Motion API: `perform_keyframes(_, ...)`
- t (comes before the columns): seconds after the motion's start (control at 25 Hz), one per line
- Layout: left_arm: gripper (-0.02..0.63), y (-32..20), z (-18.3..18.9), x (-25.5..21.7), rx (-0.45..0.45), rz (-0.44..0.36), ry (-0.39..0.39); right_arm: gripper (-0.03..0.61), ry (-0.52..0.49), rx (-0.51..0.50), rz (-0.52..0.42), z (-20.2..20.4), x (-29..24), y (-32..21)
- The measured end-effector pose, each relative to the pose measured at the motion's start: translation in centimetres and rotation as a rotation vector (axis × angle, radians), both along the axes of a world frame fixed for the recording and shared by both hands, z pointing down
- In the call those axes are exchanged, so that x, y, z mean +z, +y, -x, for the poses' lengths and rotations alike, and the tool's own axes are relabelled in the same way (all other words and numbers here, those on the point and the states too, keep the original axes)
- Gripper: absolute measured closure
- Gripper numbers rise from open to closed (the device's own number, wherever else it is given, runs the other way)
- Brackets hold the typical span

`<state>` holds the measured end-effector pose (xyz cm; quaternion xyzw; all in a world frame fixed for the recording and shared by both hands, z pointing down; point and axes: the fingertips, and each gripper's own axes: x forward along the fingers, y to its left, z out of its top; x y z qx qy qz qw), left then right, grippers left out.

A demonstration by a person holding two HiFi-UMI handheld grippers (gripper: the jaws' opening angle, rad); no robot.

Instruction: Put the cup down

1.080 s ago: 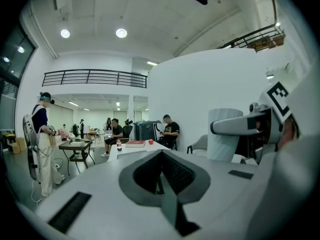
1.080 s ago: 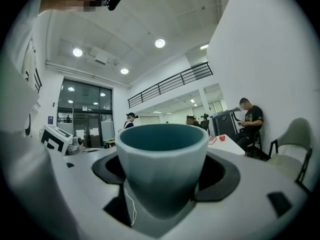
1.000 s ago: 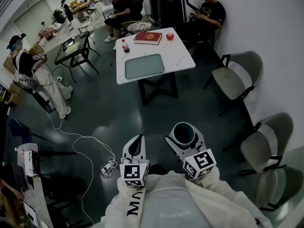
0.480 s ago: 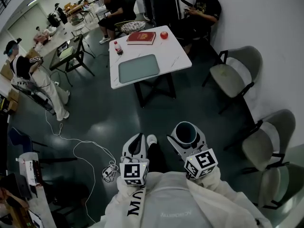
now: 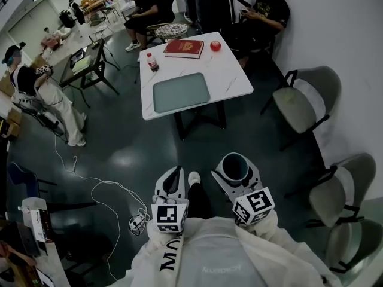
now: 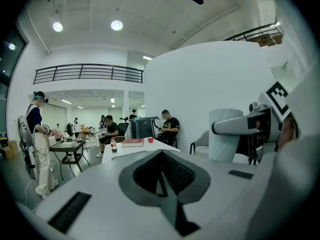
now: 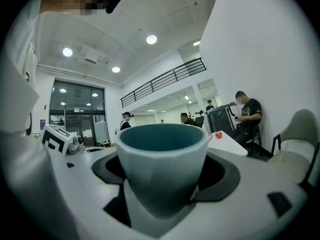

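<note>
Cup (image 7: 160, 154), pale outside and teal inside, stands upright, clamped between the wide-set fingers of the right gripper (image 5: 234, 171), well short of the white tabletop (image 5: 233, 76), with open dark floor (image 5: 149, 151) between. The left gripper (image 6: 162, 181) beside it has its fingers together on nothing. Chairs (image 5: 302, 103) line the wall right of the tabletop. A grey tray (image 5: 181, 92) lies by its near edge. The red book (image 5: 185, 48) at its far edge bears gold print too small to read.

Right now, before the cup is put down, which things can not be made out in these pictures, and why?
- Cup base: right gripper view, sunk between the jaws that grip it; the head view shows only its rim.
- Book title: head view, too small to read.
- Bottle label: head view, too small to read.
- Lowest chair: head view, cut off by the right edge.
</note>
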<state>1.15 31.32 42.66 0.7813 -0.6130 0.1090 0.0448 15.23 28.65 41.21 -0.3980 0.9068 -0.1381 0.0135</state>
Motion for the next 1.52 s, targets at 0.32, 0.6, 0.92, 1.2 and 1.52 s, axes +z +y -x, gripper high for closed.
perform_keyframes(0.32, 0.603, -7.7, 4.8, 0.6, -0.020, 0.017, 0.002, 0.190, 0.010, -0.023, 0.024, 5.1, 0.9, -7.8)
perform_keyframes(0.6, 0.603, -13.0, 7.4, 1.0, -0.026, 0.035, 0.009, 0.190, 0.032, -0.028, 0.031, 7.9, 0.8, -13.3)
perform_keyframes(0.92, 0.603, -16.8, 10.3, 1.3, -0.033, 0.064, 0.025, 0.190, 0.050, -0.027, 0.061, 10.4, 1.0, -17.1)
perform_keyframes(1.2, 0.603, -21.4, 13.3, 0.8, -0.028, 0.055, 0.030, 0.190, 0.073, -0.022, 0.055, 13.2, 0.9, -21.4)
perform_keyframes(1.52, 0.603, -27.0, 16.6, 0.0, 0.001, 0.043, 0.037, 0.190, 0.110, -0.006, 0.032, 16.7, 0.0, -26.6)
